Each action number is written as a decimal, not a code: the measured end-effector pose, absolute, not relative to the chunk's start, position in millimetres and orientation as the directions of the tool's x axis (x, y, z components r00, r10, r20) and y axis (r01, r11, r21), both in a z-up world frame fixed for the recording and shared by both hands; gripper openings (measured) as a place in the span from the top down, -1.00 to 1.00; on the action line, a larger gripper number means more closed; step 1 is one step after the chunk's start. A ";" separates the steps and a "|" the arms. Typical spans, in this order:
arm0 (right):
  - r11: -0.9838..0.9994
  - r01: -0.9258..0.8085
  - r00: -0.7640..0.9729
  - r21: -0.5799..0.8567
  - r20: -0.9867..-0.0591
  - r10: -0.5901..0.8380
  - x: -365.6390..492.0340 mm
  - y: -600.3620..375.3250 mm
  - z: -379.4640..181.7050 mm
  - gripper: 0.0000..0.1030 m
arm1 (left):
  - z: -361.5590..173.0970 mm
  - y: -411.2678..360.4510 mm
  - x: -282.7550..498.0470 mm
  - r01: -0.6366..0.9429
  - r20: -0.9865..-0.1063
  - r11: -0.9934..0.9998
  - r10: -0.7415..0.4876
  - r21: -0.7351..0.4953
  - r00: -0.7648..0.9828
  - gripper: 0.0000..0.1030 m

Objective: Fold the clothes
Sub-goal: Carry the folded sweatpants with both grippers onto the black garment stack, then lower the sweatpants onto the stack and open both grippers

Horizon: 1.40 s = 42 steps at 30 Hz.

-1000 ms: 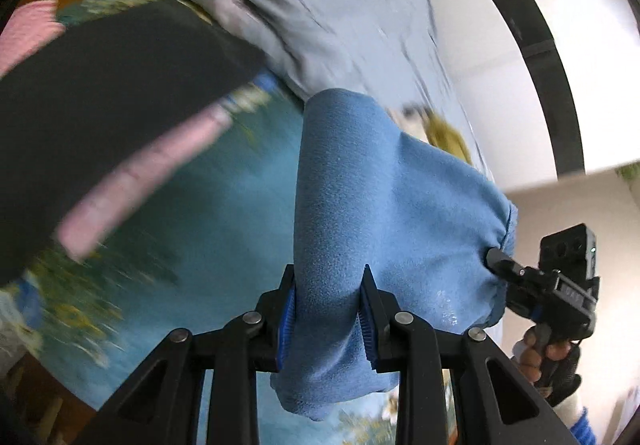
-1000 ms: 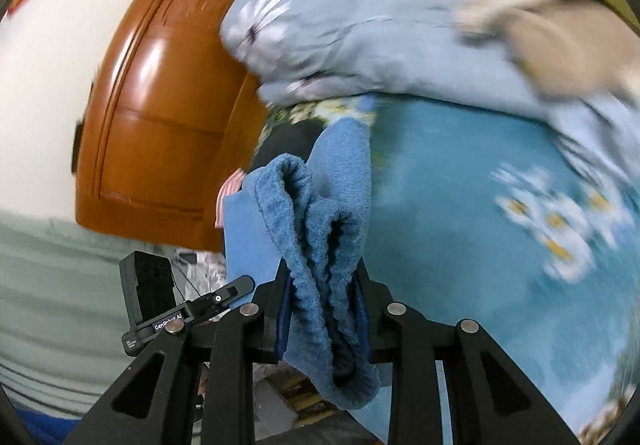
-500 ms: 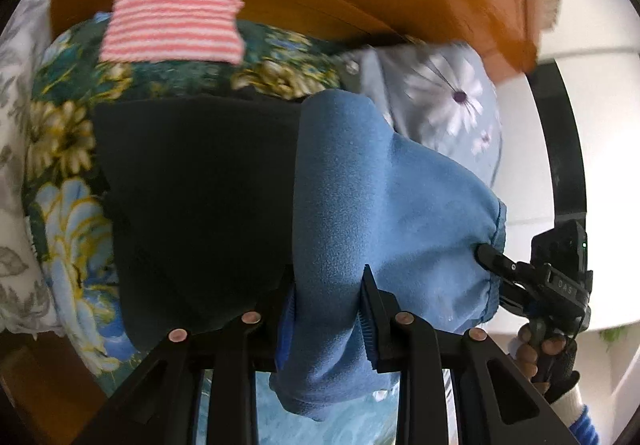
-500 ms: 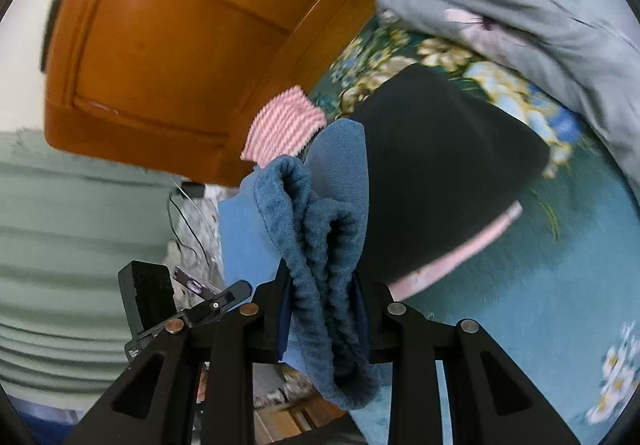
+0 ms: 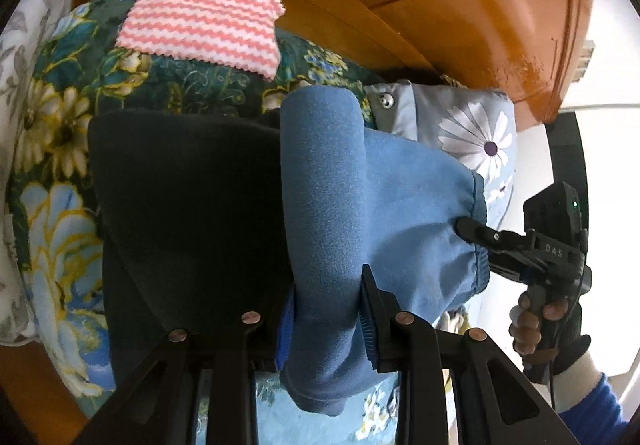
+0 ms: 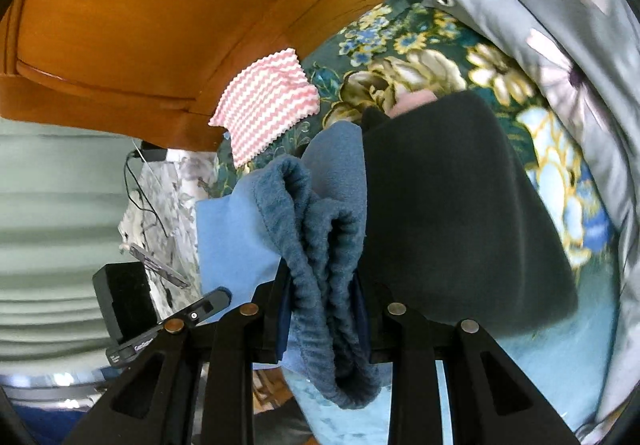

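Left gripper (image 5: 326, 309) and right gripper (image 6: 322, 309), jaws clenched on the blue garment (image 5: 400, 205); uneven release risks unfolding over the black garment (image 6: 460, 205) at 3 o'clock.

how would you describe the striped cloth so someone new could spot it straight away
Start at the orange wooden headboard and drop to the dark floral bedspread at its foot. The striped cloth lies flat there, beyond the black garment. It is the only pink-and-white zigzag piece; its neighbours are plain black or blue.
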State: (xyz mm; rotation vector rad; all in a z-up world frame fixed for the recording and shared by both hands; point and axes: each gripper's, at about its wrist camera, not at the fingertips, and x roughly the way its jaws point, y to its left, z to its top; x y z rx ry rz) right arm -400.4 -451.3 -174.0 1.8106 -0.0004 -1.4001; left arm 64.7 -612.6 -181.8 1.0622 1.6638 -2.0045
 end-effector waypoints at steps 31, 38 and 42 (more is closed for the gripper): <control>-0.769 0.478 0.182 0.425 -0.904 -0.387 -400.1 -423.3 -189.4 0.19 | -157.8 -629.1 88.4 0.695 -0.792 -0.405 0.143 -0.594 -0.594 0.22; -0.706 0.570 0.120 0.422 -0.892 -0.436 -344.0 -430.3 -167.0 0.19 | -129.2 -621.3 40.3 0.608 -0.772 -0.542 0.128 -0.580 -0.622 0.10; -0.655 0.652 0.153 0.382 -0.912 -0.380 -302.9 -447.5 -184.6 0.19 | -138.6 -619.5 12.7 0.590 -0.791 -0.599 0.125 -0.541 -0.599 0.10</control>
